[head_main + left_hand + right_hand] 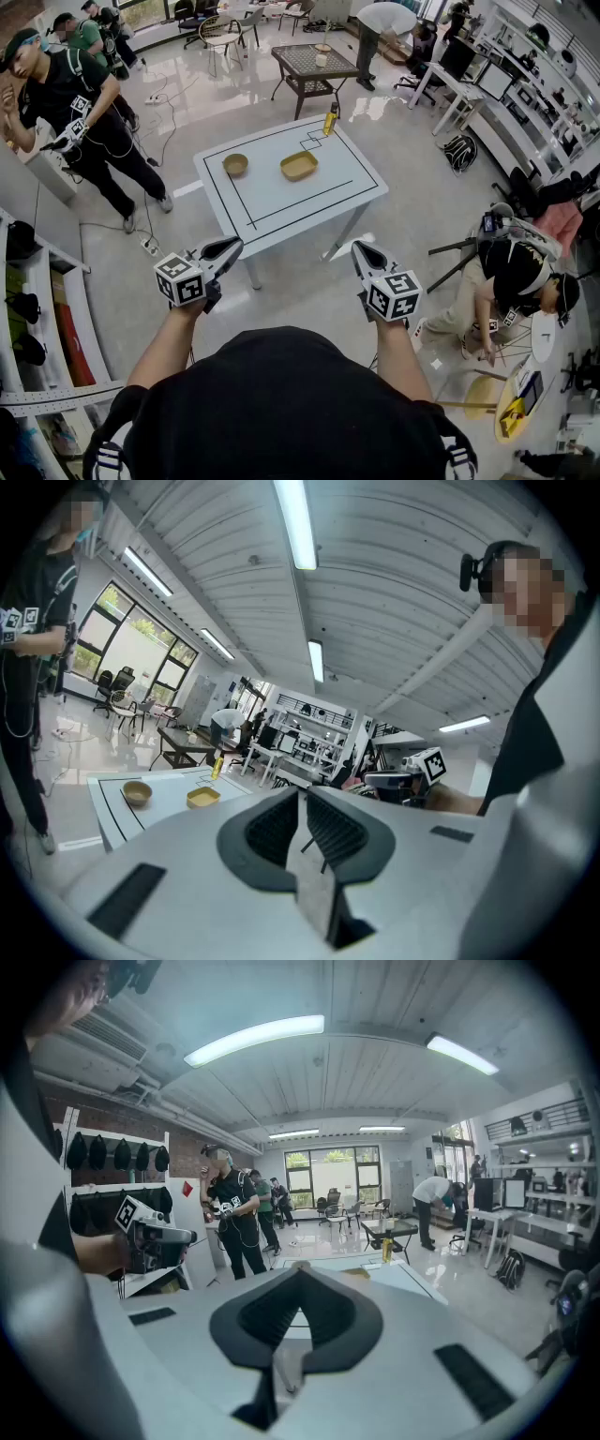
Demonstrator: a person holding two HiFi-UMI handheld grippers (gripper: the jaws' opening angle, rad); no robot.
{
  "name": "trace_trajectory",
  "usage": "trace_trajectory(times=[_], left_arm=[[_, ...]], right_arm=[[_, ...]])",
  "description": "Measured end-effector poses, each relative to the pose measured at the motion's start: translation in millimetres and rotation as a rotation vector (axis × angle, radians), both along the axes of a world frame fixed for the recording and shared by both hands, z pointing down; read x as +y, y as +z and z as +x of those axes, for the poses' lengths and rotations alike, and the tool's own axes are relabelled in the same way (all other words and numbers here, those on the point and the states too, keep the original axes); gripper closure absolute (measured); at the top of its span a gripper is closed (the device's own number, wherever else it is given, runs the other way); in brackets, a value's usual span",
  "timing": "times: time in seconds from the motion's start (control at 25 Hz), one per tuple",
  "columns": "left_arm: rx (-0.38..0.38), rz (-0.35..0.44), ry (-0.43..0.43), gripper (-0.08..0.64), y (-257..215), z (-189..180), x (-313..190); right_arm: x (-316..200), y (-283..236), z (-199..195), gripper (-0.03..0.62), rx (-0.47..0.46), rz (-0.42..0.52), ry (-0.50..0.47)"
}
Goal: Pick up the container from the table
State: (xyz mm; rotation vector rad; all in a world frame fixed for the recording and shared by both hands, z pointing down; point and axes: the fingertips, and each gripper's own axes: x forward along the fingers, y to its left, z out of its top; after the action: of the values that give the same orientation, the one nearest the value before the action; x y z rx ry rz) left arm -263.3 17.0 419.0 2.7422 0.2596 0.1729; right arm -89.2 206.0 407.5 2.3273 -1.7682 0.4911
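The left claw (228, 247) was closed, its two dark jaws meeting at the tips with nothing between them, and it pointed level. The right claw (362, 249) was likewise pressed together and empty, tipped a little downward. Both hung in the air side by side, apart from each other, each with its marker cube nearest the person's hands.

Ahead of both claws, well apart from them, stood the white tabletop (281, 208) marked with black lines. The shallow yellow container (298, 166) lay on it, untouched, ahead of the gap between the two claws. A small round bowl (235, 164) sat near the container, on the left claw's side. Farther out, at the tabletop's far edge, a yellow bottle (330, 120) stood upright. Off beyond the left claw, a person in black (70, 98) stood on the floor.
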Motion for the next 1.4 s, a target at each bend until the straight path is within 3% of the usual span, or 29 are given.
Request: trace_trajectory(times=[1.04, 1.4], left_arm=[[-0.028, 0.016, 0.053, 0.526, 10, -20, 11], [-0.042, 0.006, 0.042, 0.526, 25, -15, 2]], right_arm=[[7, 10, -26, 0.588, -0.023, -0.015, 0.035], [-3, 22, -14, 0.588, -0.024, -0.027, 0.032]])
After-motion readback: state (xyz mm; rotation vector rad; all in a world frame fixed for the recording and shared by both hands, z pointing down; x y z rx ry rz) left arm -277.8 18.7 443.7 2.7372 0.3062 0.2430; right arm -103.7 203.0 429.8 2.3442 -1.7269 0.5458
